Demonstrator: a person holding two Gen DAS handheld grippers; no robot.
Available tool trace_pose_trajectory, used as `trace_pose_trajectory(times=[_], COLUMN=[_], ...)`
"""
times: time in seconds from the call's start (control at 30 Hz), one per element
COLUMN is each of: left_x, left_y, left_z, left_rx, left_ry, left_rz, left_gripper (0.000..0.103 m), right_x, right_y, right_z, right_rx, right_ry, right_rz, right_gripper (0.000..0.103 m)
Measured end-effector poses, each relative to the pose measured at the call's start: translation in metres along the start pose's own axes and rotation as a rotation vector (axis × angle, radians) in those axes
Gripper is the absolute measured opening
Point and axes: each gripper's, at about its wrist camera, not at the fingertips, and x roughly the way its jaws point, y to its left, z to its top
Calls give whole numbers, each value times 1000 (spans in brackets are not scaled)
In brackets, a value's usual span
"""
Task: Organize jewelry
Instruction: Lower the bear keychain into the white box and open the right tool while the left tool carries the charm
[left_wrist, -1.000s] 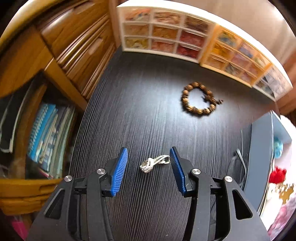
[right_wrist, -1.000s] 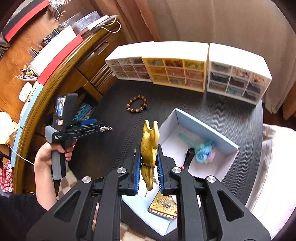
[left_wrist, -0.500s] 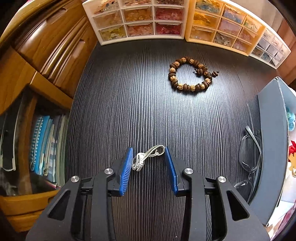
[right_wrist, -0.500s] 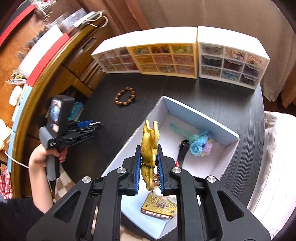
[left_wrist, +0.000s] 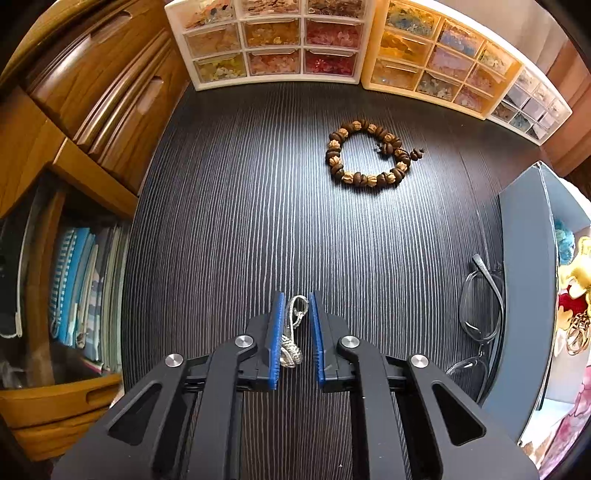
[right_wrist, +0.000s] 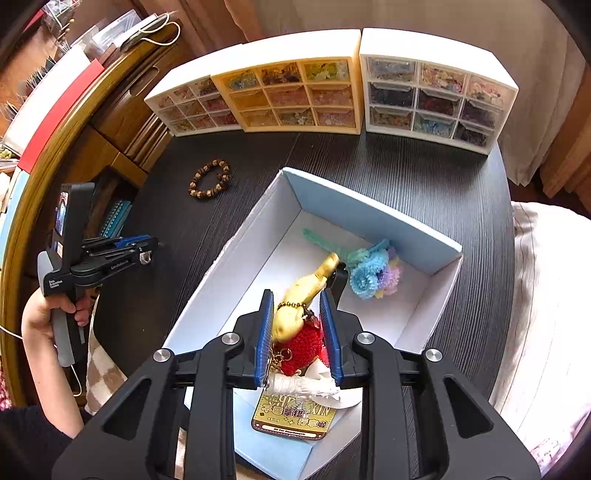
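My left gripper (left_wrist: 295, 306) is shut on a small silver pendant (left_wrist: 291, 336), held just above the dark table (left_wrist: 240, 203). A brown bead bracelet (left_wrist: 367, 153) lies on the table ahead of it; it also shows in the right wrist view (right_wrist: 209, 178). My right gripper (right_wrist: 295, 310) is open over the white and blue box (right_wrist: 373, 218). A gold figure charm (right_wrist: 306, 291) with a red pom-pom (right_wrist: 306, 341) lies tilted between its pads, resting in the box. A blue pipe-cleaner flower (right_wrist: 373, 273) and a gold card (right_wrist: 295, 415) also lie in the box.
Three small drawer cabinets (right_wrist: 295, 96) stand along the table's far edge. Black glasses (left_wrist: 480, 306) lie beside the box wall (left_wrist: 524, 295). A wooden desk with drawers (left_wrist: 92, 92) and a shelf of books (left_wrist: 74, 288) lies to the left.
The left jaws closed on the silver pendant and the gripper moved forward. The right jaws opened; the gold charm tipped over and dropped lower into the box.
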Motion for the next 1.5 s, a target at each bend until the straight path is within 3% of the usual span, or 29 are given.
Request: trace_pose_trajectory(times=[0.13, 0.27, 0.5, 0.8, 1.17, 1.5], left_x=[6, 6, 5, -13, -64, -138], left_y=[-7, -4, 0, 0, -16, -82], left_z=[-1, -1, -3, -1, 4, 8], left_rx=[48, 14, 4, -14, 20, 169], left_ry=[15, 18, 7, -41, -158, -312], left_rz=[25, 6, -15, -35, -49, -97], left_gripper=[14, 14, 13, 12, 12, 12], right_x=[-8, -14, -18, -22, -32, -52], right_y=[3, 6, 7, 6, -1, -12], right_z=[1, 0, -6, -12, -18, -24], right_rx=[-5, -6, -9, 3, 21, 47], right_ry=[-18, -35, -46, -59, -71, -120], right_rz=[11, 25, 27, 53, 70, 75], right_gripper=[27, 29, 41, 41, 41, 41])
